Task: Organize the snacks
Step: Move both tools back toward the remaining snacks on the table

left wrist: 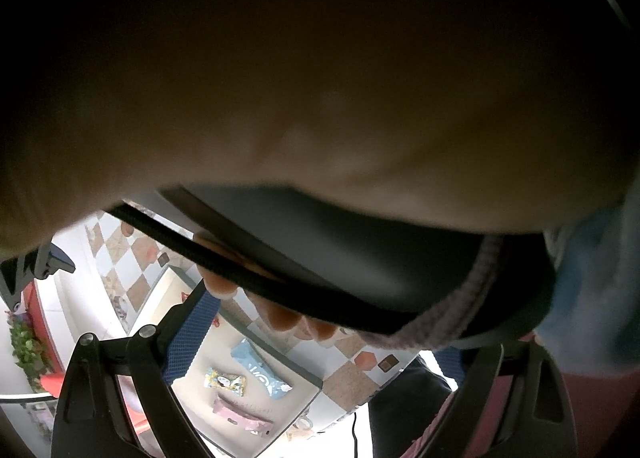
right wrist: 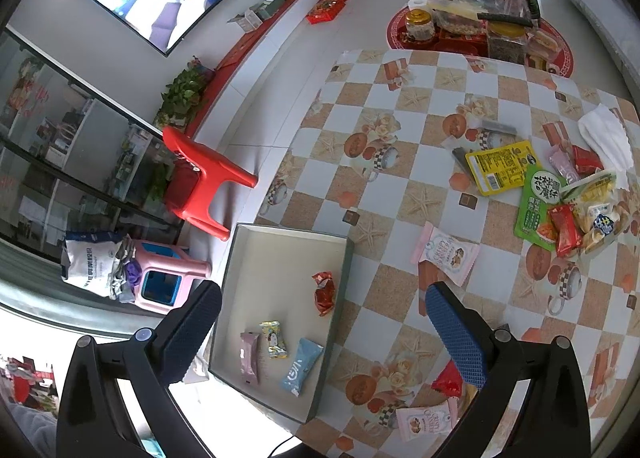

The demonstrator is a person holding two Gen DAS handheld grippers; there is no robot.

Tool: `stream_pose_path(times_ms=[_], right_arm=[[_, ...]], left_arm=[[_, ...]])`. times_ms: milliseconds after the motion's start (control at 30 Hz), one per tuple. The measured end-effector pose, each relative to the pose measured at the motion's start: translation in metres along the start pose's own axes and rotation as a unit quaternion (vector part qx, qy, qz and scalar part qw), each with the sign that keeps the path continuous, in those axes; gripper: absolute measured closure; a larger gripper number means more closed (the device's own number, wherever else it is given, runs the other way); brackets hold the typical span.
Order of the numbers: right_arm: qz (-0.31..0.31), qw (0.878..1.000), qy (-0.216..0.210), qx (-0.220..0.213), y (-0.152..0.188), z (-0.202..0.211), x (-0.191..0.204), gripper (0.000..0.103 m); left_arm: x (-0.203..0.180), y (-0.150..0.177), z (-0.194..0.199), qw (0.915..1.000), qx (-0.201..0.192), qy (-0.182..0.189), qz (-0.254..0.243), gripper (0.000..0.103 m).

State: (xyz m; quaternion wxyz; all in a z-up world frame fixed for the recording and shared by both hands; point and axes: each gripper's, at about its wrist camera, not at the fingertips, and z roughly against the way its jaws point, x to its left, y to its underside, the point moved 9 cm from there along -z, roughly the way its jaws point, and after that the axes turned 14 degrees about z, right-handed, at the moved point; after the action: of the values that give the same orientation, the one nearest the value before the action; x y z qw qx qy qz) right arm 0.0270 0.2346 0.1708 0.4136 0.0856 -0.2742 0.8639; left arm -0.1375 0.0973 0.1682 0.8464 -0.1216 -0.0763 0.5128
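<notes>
In the right wrist view a shallow grey box [right wrist: 240, 242] lies on the checkered table and holds a red candy [right wrist: 323, 293], a yellow candy [right wrist: 273, 339], a pink bar [right wrist: 249, 357] and a blue packet [right wrist: 301, 367]. A pile of loose snacks [right wrist: 560, 198] lies at the right, with a pink packet [right wrist: 445, 252] nearer. My right gripper [right wrist: 324, 334] is open and empty above the box. In the left wrist view a person's body and dark band block most of the frame; only the left finger [left wrist: 192, 334] shows, over the box [left wrist: 188, 290].
A red stool [right wrist: 204, 186] and a pink stool [right wrist: 164, 278] stand on the floor left of the table. Another pink packet [right wrist: 426, 420] and a red wrapper [right wrist: 448, 382] lie near the table's front edge. Jars and bags [right wrist: 472, 18] crowd a far table.
</notes>
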Motion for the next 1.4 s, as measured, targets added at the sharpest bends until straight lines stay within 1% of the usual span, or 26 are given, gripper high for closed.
stream_pose_path(times_ms=[33, 100, 133, 167, 200, 233, 267, 333, 367, 400, 500, 533, 567, 633, 700, 733, 800, 867, 1033, 1067, 1133, 1167, 1233, 1267, 1333, 1400], right_arm=[[-0.002, 1.0, 0.02, 0.016, 0.006, -0.003, -0.007, 0.0], [-0.015, 0.998, 0.045, 0.051, 0.024, -0.012, -0.029, 0.0], [-0.028, 0.996, 0.053, 0.063, 0.034, -0.016, -0.042, 0.0], [-0.057, 0.992, 0.074, 0.088, 0.052, -0.021, -0.065, 0.0], [-0.086, 0.986, 0.092, 0.109, 0.07, -0.025, -0.087, 0.0], [-0.112, 0.98, 0.101, 0.127, 0.086, -0.028, -0.106, 0.0], [-0.148, 0.972, 0.106, 0.149, 0.112, -0.031, -0.127, 0.0], [-0.201, 0.956, 0.114, 0.182, 0.153, -0.034, -0.156, 0.0], [-0.224, 0.947, 0.119, 0.197, 0.172, -0.035, -0.168, 0.0], [-0.251, 0.936, 0.124, 0.215, 0.199, -0.036, -0.179, 0.0], [-0.306, 0.916, 0.111, 0.236, 0.245, -0.04, -0.189, 0.0], [-0.318, 0.911, 0.105, 0.24, 0.257, -0.04, -0.189, 0.0], [-0.322, 0.91, 0.103, 0.241, 0.264, -0.041, -0.188, 0.0], [-0.313, 0.912, 0.104, 0.244, 0.274, -0.04, -0.184, 0.0], [-0.294, 0.917, 0.108, 0.246, 0.28, -0.036, -0.179, 0.0], [-0.295, 0.915, 0.119, 0.249, 0.284, -0.034, -0.177, 0.0], [-0.281, 0.919, 0.122, 0.25, 0.291, -0.028, -0.171, 0.0], [-0.272, 0.92, 0.126, 0.253, 0.298, -0.024, -0.165, 0.0], [-0.253, 0.926, 0.128, 0.251, 0.314, -0.013, -0.149, 0.0], [-0.244, 0.927, 0.128, 0.254, 0.315, -0.012, -0.146, 0.0], [-0.219, 0.932, 0.132, 0.258, 0.315, -0.015, -0.136, 0.0], [-0.21, 0.934, 0.132, 0.257, 0.311, -0.017, -0.132, 0.0], [-0.193, 0.939, 0.129, 0.253, 0.303, -0.025, -0.127, 0.0], [-0.189, 0.941, 0.128, 0.251, 0.298, -0.03, -0.127, 0.0], [-0.186, 0.943, 0.127, 0.247, 0.29, -0.038, -0.127, 0.0], [-0.178, 0.944, 0.131, 0.245, 0.282, -0.045, -0.128, 0.0]], left_arm=[[0.0, 0.001, 0.0, 1.0, 0.002, 0.004, 0.001, 0.007], [0.003, 0.007, -0.004, 0.9998, 0.013, 0.013, 0.007, 0.007], [0.008, 0.01, -0.008, 0.9996, 0.021, 0.011, 0.013, 0.007], [0.017, 0.017, -0.015, 0.9991, 0.033, 0.003, 0.026, 0.007], [0.03, 0.026, -0.024, 0.9977, 0.049, -0.008, 0.046, 0.007], [0.041, 0.035, -0.031, 0.9961, 0.061, -0.015, 0.062, 0.007], [0.053, 0.047, -0.04, 0.9932, 0.076, -0.021, 0.085, 0.007], [0.074, 0.068, -0.053, 0.9863, 0.099, -0.025, 0.129, 0.007], [0.084, 0.081, -0.063, 0.9812, 0.111, -0.024, 0.156, 0.007], [0.088, 0.088, -0.069, 0.9781, 0.117, -0.02, 0.171, 0.007], [0.093, 0.09, -0.086, 0.9697, 0.124, -0.006, 0.21, 0.007], [0.092, 0.087, -0.09, 0.9677, 0.124, -0.001, 0.219, 0.007], [0.09, 0.082, -0.098, 0.964, 0.122, 0.008, 0.236, 0.007], [0.086, 0.066, -0.11, 0.9581, 0.116, 0.029, 0.26, 0.007], [0.083, 0.047, -0.122, 0.9528, 0.108, 0.046, 0.28, 0.007], [0.081, 0.039, -0.129, 0.9502, 0.105, 0.055, 0.288, 0.007], [0.077, 0.019, -0.148, 0.9441, 0.107, 0.076, 0.303, 0.007], [0.072, 0.006, -0.17, 0.9406, 0.119, 0.084, 0.307, 0.007], [0.06, -0.016, -0.209, 0.938, 0.134, 0.092, 0.306, 0.007], [0.059, -0.02, -0.217, 0.939, 0.135, 0.088, 0.304, 0.007], [0.065, -0.017, -0.23, 0.9475, 0.141, 0.036, 0.285, 0.007], [0.07, -0.014, -0.232, 0.9492, 0.14, 0.018, 0.281, 0.007], [0.081, -0.003, -0.23, 0.9451, 0.141, 0.015, 0.294, 0.007], [0.088, 0.003, -0.228, 0.9415, 0.143, 0.017, 0.305, 0.007], [0.095, 0.006, -0.224, 0.9383, 0.137, 0.02, 0.317, 0.007], [0.099, 0.001, -0.217, 0.9369, 0.121, 0.03, 0.327, 0.007]])
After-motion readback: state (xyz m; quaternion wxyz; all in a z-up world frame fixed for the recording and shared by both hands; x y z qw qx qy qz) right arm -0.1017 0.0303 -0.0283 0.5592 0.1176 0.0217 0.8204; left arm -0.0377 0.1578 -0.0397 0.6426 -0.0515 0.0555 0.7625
